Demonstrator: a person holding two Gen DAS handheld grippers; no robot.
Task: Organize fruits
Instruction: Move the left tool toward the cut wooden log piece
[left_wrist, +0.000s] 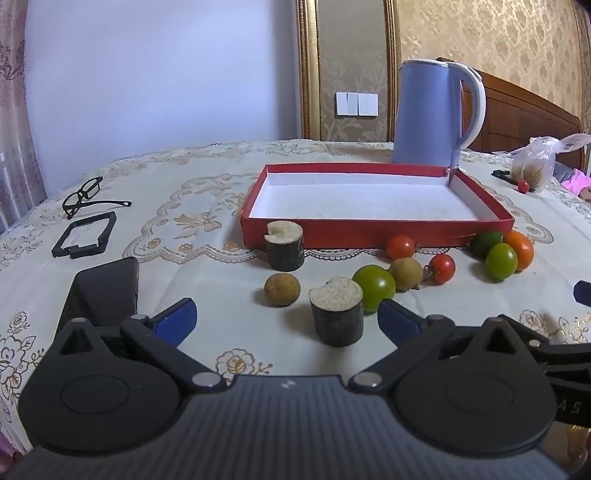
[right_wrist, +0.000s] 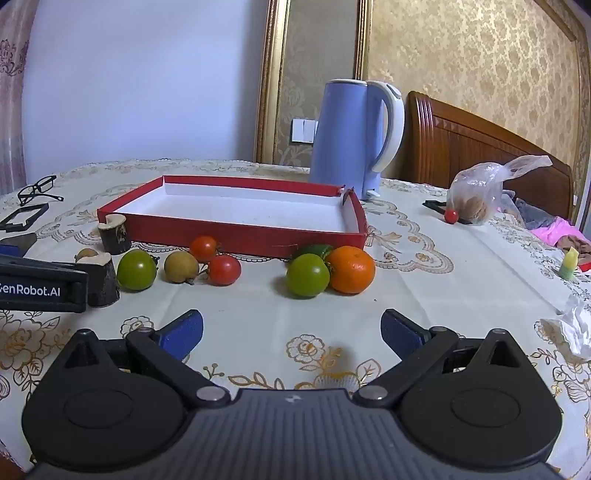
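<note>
An empty red tray (left_wrist: 376, 232) (right_wrist: 236, 236) with a white inside sits on the tablecloth. In front of it lie two red tomatoes (right_wrist: 224, 269), green tomatoes (right_wrist: 307, 280) (right_wrist: 136, 269), an orange (right_wrist: 351, 269), brown longans (left_wrist: 282, 290) (right_wrist: 181, 266) and two sugarcane stubs (left_wrist: 337, 317) (left_wrist: 285, 245). My left gripper (left_wrist: 288, 317) is open, with the near stub between its fingers, not touched. My right gripper (right_wrist: 291, 330) is open and empty, short of the green tomato and orange.
A blue kettle (right_wrist: 354, 136) stands behind the tray. Glasses (left_wrist: 86, 195) and a black frame (left_wrist: 83, 236) lie at the left. A plastic bag (right_wrist: 480, 195) with a small red tomato (right_wrist: 450, 216) beside it lies at the right, with crumpled paper (right_wrist: 572, 325) nearer.
</note>
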